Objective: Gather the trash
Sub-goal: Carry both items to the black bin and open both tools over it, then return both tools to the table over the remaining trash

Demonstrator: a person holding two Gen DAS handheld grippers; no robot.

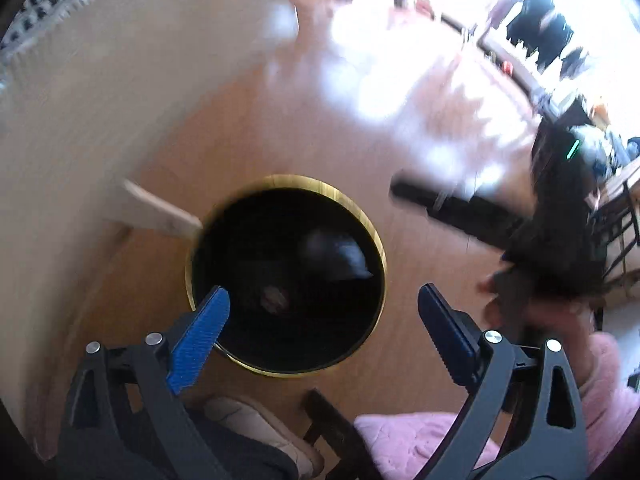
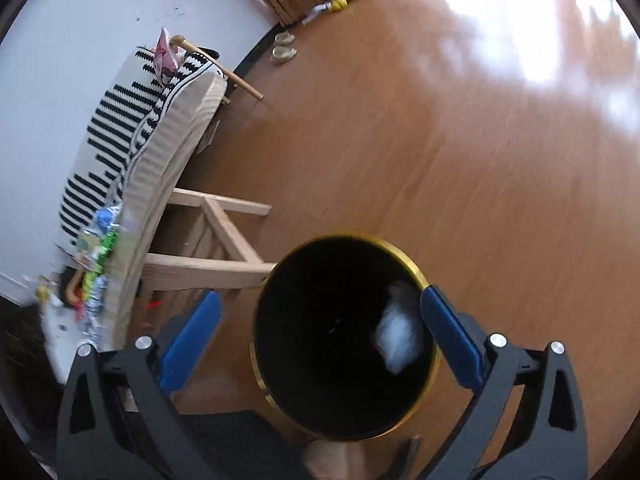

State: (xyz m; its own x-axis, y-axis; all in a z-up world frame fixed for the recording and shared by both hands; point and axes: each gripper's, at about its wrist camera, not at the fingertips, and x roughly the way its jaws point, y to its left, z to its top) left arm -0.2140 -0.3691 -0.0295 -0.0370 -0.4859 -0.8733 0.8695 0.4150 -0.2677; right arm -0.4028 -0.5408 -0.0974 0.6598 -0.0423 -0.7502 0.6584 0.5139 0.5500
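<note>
A round black trash bin with a gold rim (image 1: 376, 240) stands on the wooden floor, seen from above in both views (image 2: 416, 268). My left gripper (image 1: 324, 320) is open and empty above the bin's mouth. Inside lie a dark blurred item (image 1: 340, 256) and a small pale scrap (image 1: 274, 298). My right gripper (image 2: 320, 328) is open, its fingers astride the bin. A blurred white piece of trash (image 2: 398, 336) is in the bin's mouth by the right finger (image 2: 452, 340), apart from it. More colourful trash (image 2: 96, 256) lies on the bench at the left.
A bench with a striped black-and-white cushion (image 2: 132, 120) and pale wooden legs (image 2: 224, 240) stands against the white wall, left of the bin. A wooden stick (image 2: 224, 68) leans at its far end. Pink fabric (image 1: 420, 436) is at the lower right. The floor (image 2: 440, 140) stretches beyond.
</note>
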